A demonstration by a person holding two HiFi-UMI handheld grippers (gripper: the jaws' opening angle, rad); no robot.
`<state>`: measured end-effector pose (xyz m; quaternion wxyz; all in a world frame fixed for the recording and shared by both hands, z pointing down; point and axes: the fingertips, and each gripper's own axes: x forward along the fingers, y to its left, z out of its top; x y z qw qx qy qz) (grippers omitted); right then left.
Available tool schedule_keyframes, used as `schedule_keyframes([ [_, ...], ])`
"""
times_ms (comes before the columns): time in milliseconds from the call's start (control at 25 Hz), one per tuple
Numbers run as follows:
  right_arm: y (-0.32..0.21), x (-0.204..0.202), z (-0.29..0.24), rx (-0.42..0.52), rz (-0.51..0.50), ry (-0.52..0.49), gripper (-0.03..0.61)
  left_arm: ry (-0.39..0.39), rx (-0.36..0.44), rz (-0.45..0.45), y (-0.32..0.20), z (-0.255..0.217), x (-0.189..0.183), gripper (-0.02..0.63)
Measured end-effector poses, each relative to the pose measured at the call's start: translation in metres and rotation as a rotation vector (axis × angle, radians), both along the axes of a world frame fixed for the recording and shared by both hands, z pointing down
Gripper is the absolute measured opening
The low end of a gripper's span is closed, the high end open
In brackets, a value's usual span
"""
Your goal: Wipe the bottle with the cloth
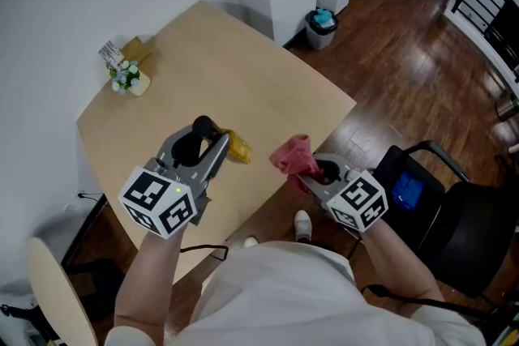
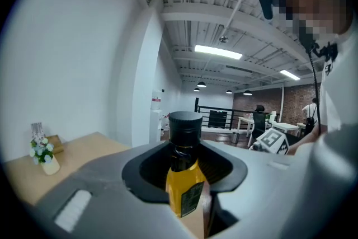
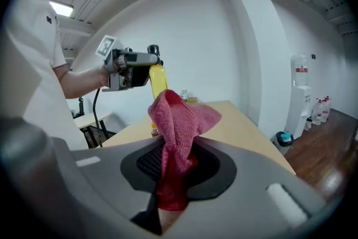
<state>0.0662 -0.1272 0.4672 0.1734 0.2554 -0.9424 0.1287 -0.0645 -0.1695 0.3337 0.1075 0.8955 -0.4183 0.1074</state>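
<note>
Left gripper [image 1: 209, 146]: jaws clamped on yellow, black-capped bottle [image 1: 237, 147], held up over wooden table [image 1: 243, 69]. Right gripper [image 1: 318, 168]: jaws pinched on pink cloth [image 1: 292, 155], near bottle, apart. Far corner: small flower pot [image 1: 128, 79].

Table [image 1: 243, 85]: pale wood top with plain square corners, its far left corner close against the white wall.
Flower pot [image 1: 130, 80]: small and white, holding white flowers, on that far left corner.
Card [image 1: 111, 54]: striped, upright just behind the flower pot.
Brown box [image 1: 138, 51]: just behind the flower pot, beside the card.
</note>
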Motion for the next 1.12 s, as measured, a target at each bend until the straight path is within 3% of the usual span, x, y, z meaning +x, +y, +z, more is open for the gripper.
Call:
schedule_keyframes([
  [280,0.009,0.056,-0.007,-0.013,0.108,0.016,0.086,-0.073,-0.050,-0.176,-0.023,0.100,-0.011,0.152],
  [520,0.019,0.072,-0.008,-0.019,0.109,0.065,0.086,-0.102,-0.090,-0.314,-0.041,0.185,-0.030,0.152],
  [840,0.039,0.083,-0.020,-0.016,0.062,0.092,0.086,-0.136,-0.068,-0.399,-0.041,0.224,-0.027,0.152],
  [1120,0.046,0.069,-0.028,0.000,0.042,0.095,0.086,-0.146,-0.034,-0.382,-0.038,0.223,-0.027,0.172],
])
